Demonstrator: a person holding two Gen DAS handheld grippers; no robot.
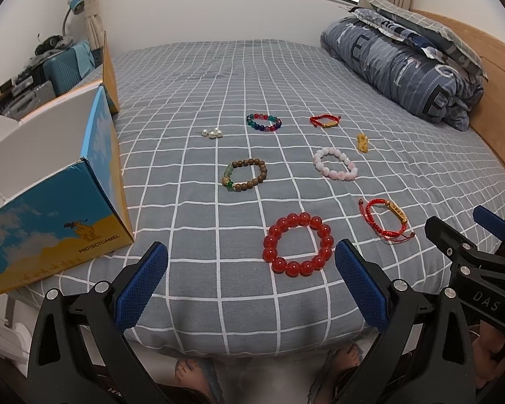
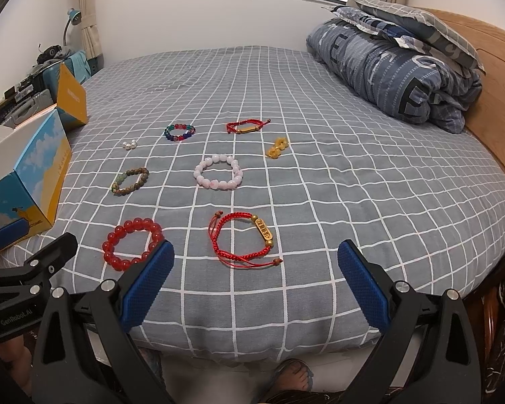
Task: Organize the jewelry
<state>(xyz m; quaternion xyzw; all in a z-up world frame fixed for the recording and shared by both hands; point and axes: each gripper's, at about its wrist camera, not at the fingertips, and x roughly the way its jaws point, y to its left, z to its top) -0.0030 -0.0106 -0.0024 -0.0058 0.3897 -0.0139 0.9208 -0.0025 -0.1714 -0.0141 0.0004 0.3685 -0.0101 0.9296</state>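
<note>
Several pieces of jewelry lie on the grey checked bed (image 1: 219, 77). Nearest are a red bead bracelet (image 1: 276, 239) (image 2: 118, 256) and a red cord bracelet with a gold tag (image 1: 395, 210) (image 2: 262, 230). Farther lie a brown wood bead bracelet (image 1: 262, 170), a pink bead bracelet (image 2: 232, 161), a multicolour bead bracelet (image 1: 264, 116), a second red cord bracelet (image 1: 325, 123), a yellow charm (image 1: 362, 142) and small pearls (image 1: 212, 132). An open blue and yellow box (image 1: 64, 215) stands at the left. My left gripper (image 1: 250, 282) and right gripper (image 2: 256, 279) are open, empty, at the bed's near edge.
A folded blue quilt (image 1: 400, 64) and pillows lie at the far right against a wooden headboard (image 1: 498, 77). Suitcases and clutter (image 1: 57, 67) stand left of the bed beyond the box. The person's feet (image 1: 198, 373) show below the bed edge.
</note>
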